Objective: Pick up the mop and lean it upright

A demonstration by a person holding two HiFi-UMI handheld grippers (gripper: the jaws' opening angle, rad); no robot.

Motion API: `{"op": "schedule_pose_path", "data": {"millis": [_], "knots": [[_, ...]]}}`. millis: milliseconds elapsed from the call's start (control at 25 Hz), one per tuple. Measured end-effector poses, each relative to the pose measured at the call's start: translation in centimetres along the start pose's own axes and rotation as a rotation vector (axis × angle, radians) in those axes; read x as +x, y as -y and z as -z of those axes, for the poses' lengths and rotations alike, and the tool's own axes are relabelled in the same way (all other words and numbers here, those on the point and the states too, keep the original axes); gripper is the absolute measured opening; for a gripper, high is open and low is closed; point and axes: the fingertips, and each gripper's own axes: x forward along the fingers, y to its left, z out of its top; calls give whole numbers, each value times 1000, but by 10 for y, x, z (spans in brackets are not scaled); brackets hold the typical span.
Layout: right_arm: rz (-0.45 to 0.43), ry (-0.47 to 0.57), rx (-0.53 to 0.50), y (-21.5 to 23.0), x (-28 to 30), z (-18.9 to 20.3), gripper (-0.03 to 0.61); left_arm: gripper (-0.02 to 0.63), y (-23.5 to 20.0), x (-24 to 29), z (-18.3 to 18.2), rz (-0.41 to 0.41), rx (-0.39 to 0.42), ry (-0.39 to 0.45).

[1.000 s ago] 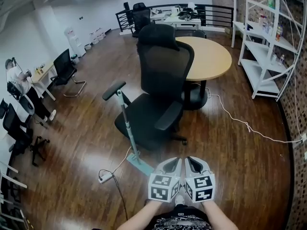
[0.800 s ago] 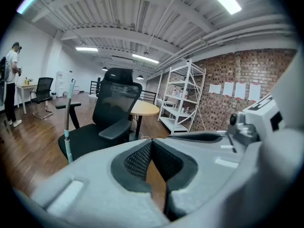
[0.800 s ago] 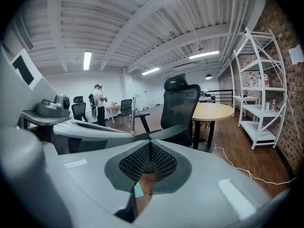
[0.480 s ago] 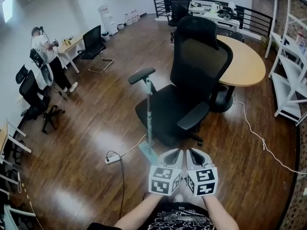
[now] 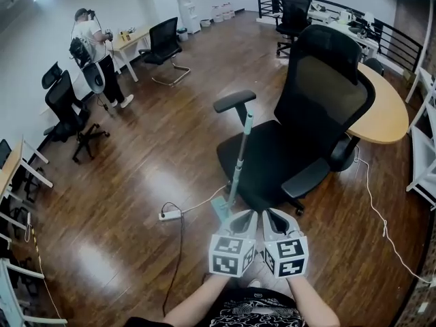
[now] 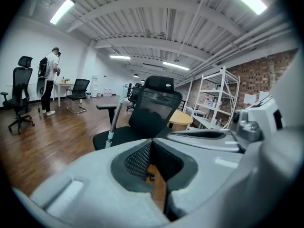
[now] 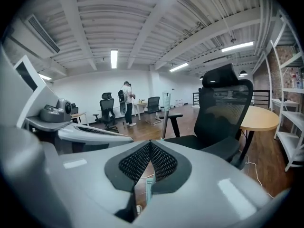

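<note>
Because the mop [image 5: 240,157] already leans upright against the chair armrest [image 5: 234,101] just ahead of them, your left tongs [image 5: 246,216] and right tongs [image 5: 270,216] are closed and empty, side by side.

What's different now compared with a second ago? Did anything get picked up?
Nothing was picked up or let go. The wearer turned left, so the mop and chair slid rightward in the head view. The mop still leans on the chair's armrest. The left gripper and right gripper stay shut, empty, side by side.
</note>
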Motion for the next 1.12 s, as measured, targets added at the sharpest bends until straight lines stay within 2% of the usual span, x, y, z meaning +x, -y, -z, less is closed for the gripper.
{"op": "schedule_pose_path", "data": {"millis": [240,480,600,800,1120], "knots": [[-31,-1,-9,-7,57,-23,1,3,-51,20,-23,-28,-15,0],[-22,12,15,-4,114,-43,2,3,-94,46,-48,-5,1,-8],[-11,3,31,2,143,-48,69,3,-112,63,-58,19,11,-19],[34,-10,70,15,186,-50,83,3,-137,87,-73,66,36,-27],[109,-31,202,42,241,-45,163,3,-170,109,-92,129,83,-50]]}}
